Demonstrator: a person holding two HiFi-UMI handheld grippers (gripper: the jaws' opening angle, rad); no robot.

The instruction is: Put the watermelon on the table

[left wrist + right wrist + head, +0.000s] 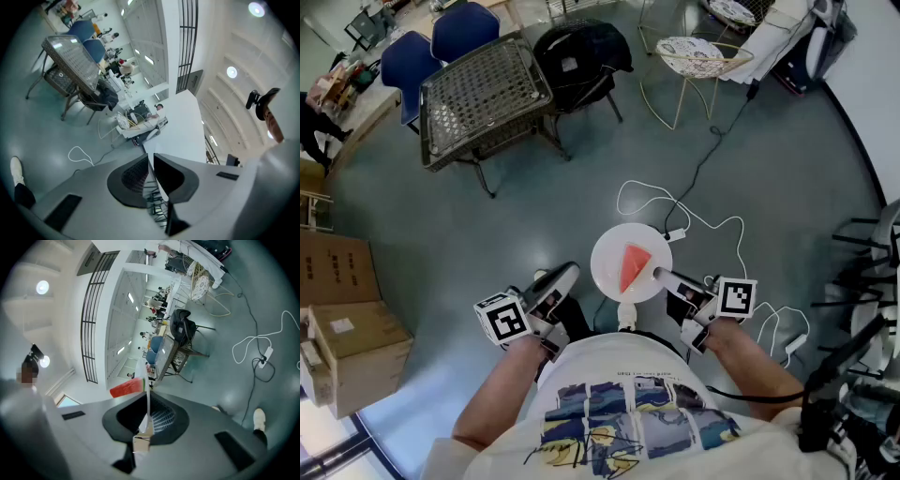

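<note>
So right now my right gripper (661, 275) is clamped down on the rim of a white plate (605, 267), and the watermelon (632, 265) slice is sitting on top of that plate, red side up, roughly in the middle. In the right gripper view the plate shows edge-on as a thin white line pinched between the jaws, with the slice poking out to the left of it, green rind and all. Grabbing the plate instead of the fruit makes sense to me: the slice looks soft and wedge-shaped, so I'd guess squeezing it directly would mash it or let it slip. The plate works as a tray, and I've got it close to level so nothing slides off.

My left gripper (567, 274) is closed with nothing in it, jaws together, just hanging beside the plate without touching it. Probably on standby to steady the far rim if it starts tipping.

As for the table (483, 89), it's that mesh-top one up ahead to the left, well away from me across the grey floor (534, 216), with blue chairs (441, 42) behind it. So the watermelon is nowhere near placed; I'm carrying it out in front of my body. One thing to watch: the white cable (712, 225) looped on the floor just past the plate.
</note>
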